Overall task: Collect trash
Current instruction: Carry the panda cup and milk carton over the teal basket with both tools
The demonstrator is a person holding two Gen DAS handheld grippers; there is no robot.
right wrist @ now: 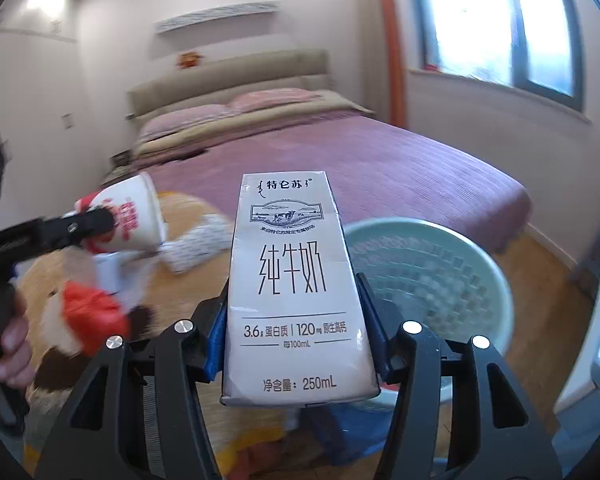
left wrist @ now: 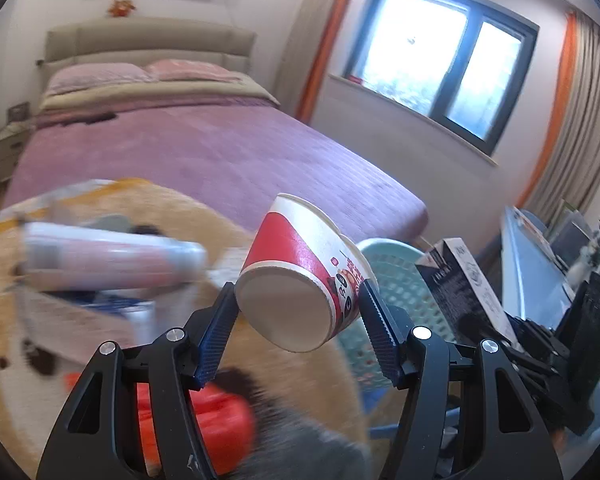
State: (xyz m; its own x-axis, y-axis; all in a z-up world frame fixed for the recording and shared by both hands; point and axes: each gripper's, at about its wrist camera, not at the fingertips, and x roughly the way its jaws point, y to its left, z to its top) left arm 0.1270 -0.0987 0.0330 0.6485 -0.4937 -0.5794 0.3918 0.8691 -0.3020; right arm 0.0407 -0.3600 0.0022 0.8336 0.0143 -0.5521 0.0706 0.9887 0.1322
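Item one: my left gripper (left wrist: 298,300), its blue-padded fingers (left wrist: 216,336) closed on a red-and-white paper cup (left wrist: 300,276), which lies tilted between them with its flat base turned toward the camera and its rim pointing away toward the bed. From the right wrist view the same gripper (right wrist: 100,220) and cup (right wrist: 136,216) show off to the left of my right fingers, with a hand (right wrist: 12,344) on the handle. Item two: my right gripper (right wrist: 296,320), fingers (right wrist: 214,344) clamped on either side of a white rectangular milk carton with black print (right wrist: 296,280), held upright with its printed face to the camera. The left view shows that carton (left wrist: 464,284) to the right of my left fingers. Item three: a pale green perforated plastic basket (right wrist: 484,276), round, standing on the floor just beyond and to the right of the right fingers; in the left view it (left wrist: 400,280) sits behind the cup, between the two grippers. Item four: a tan, white and red plush toy (right wrist: 80,316), blurred, below and to the left of both sets of fingers. Item five: a bed with a mauve cover (left wrist: 204,152), beyond everything, with pink pillows (left wrist: 100,76) at its head.
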